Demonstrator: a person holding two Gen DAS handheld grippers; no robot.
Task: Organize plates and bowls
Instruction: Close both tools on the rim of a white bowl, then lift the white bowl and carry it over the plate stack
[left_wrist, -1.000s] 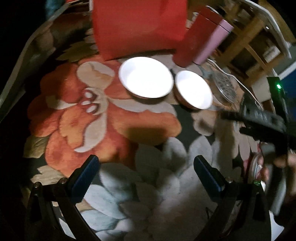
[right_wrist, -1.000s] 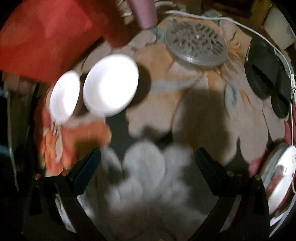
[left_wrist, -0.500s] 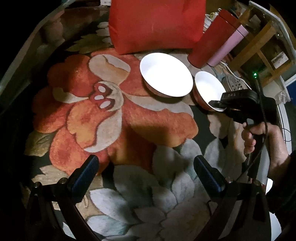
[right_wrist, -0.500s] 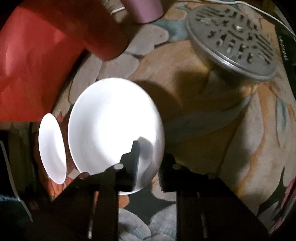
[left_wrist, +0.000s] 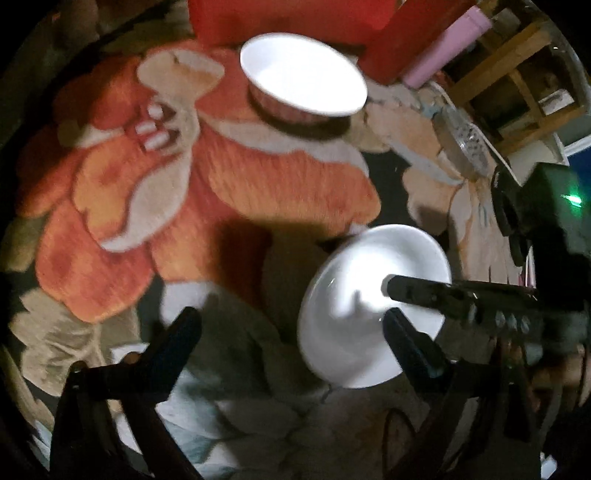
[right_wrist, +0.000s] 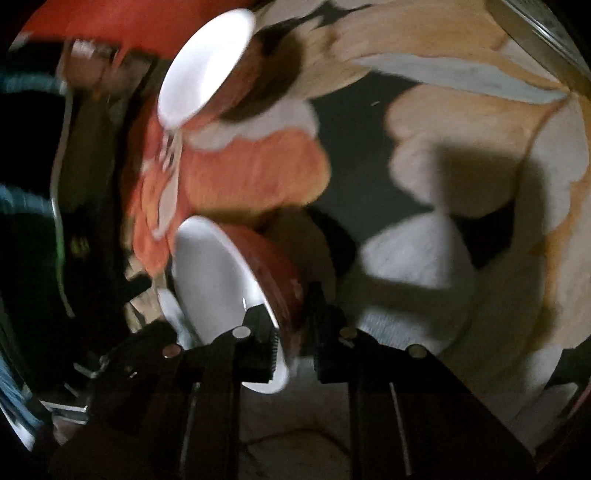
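My right hand-held gripper is clamped on the rim of the smaller bowl, tilted above the floral rug. My left hand-held gripper has been narrowing yet stands apart, empty — the larger bowl rests beyond.

- Right gripper clamped on the rim of the smaller bowl, white inside, red outside, tipped up on edge.
- Bigger bowl further back, also white inside, sitting on the floral rug.
- Red bag behind it at the top left.
- Pretty blurry all over, dark at the left edge.
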